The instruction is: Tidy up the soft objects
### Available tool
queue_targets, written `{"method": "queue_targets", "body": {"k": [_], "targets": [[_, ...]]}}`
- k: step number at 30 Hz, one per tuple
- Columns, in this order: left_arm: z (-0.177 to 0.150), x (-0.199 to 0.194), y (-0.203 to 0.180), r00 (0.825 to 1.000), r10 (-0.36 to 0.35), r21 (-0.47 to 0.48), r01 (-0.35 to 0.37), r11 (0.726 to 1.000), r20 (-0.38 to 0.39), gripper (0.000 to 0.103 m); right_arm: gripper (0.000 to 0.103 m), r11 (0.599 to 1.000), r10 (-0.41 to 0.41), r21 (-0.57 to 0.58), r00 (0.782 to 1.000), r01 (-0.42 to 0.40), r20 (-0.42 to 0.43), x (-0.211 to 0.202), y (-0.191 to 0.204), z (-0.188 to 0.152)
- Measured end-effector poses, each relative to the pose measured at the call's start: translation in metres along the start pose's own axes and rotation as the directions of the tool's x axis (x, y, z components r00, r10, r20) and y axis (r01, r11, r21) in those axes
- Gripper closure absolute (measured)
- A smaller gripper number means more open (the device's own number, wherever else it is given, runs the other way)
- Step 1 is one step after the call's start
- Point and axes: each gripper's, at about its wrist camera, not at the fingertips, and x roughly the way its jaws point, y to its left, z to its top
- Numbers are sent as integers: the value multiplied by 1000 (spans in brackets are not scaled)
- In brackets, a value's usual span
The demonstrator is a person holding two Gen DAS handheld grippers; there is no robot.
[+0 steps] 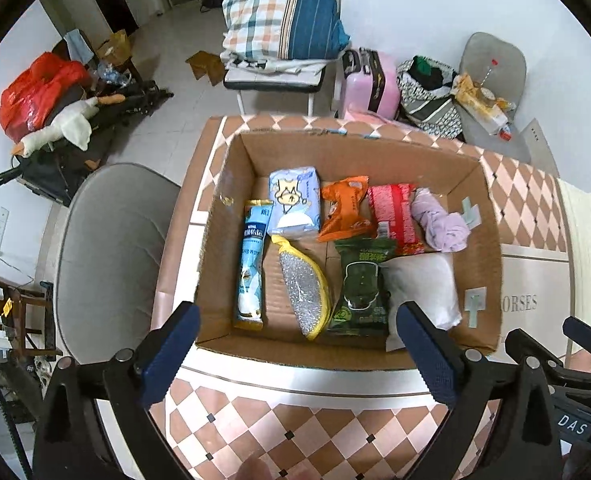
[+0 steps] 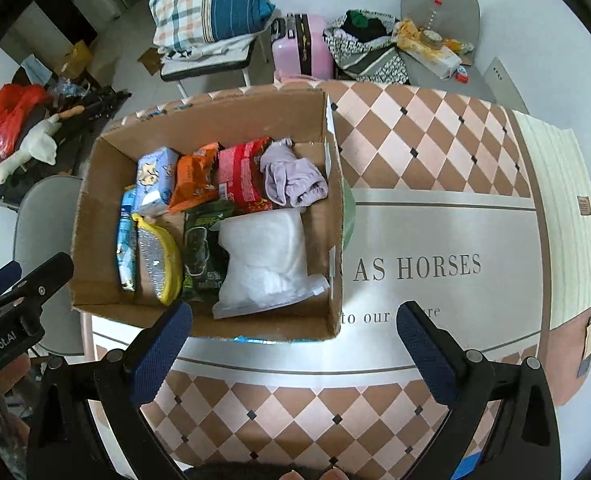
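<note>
An open cardboard box [image 1: 239, 152] [image 2: 335, 184] stands on the checkered table. In it lie a lilac cloth [image 1: 439, 220] [image 2: 295, 180], a white plastic bag [image 1: 423, 284] [image 2: 263, 256], a green wipes pack [image 1: 361, 284] [image 2: 203, 252], a red pack [image 1: 395, 212] [image 2: 239, 176], an orange pack [image 1: 343, 208] [image 2: 195, 176], a blue tissue pack [image 1: 295, 204] [image 2: 155, 176], a yellow-rimmed scrubber [image 1: 303, 292] [image 2: 157, 252] and a blue tube pack [image 1: 251, 264] [image 2: 125, 240]. My left gripper [image 1: 299, 344] is open and empty above the box's near wall. My right gripper [image 2: 295, 344] is open and empty over the table, right of the box.
The table cloth [image 2: 435, 240] bears printed words. A grey chair [image 1: 111, 248] stands left of the table. Behind are a chair with a plaid pillow [image 1: 279, 8], a pink suitcase [image 1: 367, 80], bags [image 1: 427, 92] and a red bag [image 1: 35, 92] with a plush goose [image 1: 67, 128].
</note>
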Motion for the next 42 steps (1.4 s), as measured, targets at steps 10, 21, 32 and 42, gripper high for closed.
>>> {"method": "queue_targets", "body": {"k": [10, 21, 32, 42], "targets": [[-22, -103, -12, 988, -46, 38, 41, 998, 147, 2, 0, 999, 24, -25, 984, -20, 175, -112, -2, -33], [-55, -188, -11, 972, -72, 22, 68, 997, 223, 2, 0, 998, 21, -60, 945, -2, 327, -223, -6, -72], [-73, -219, -8, 966, -47, 15, 45, 999, 253, 2, 0, 998, 14, -65, 935, 10, 354, -253, -14, -92], [-78, -215, -9, 969, -48, 16, 45, 999, 242, 1, 0, 996, -48, -51, 936, 70, 349, -258, -17, -94]]}}
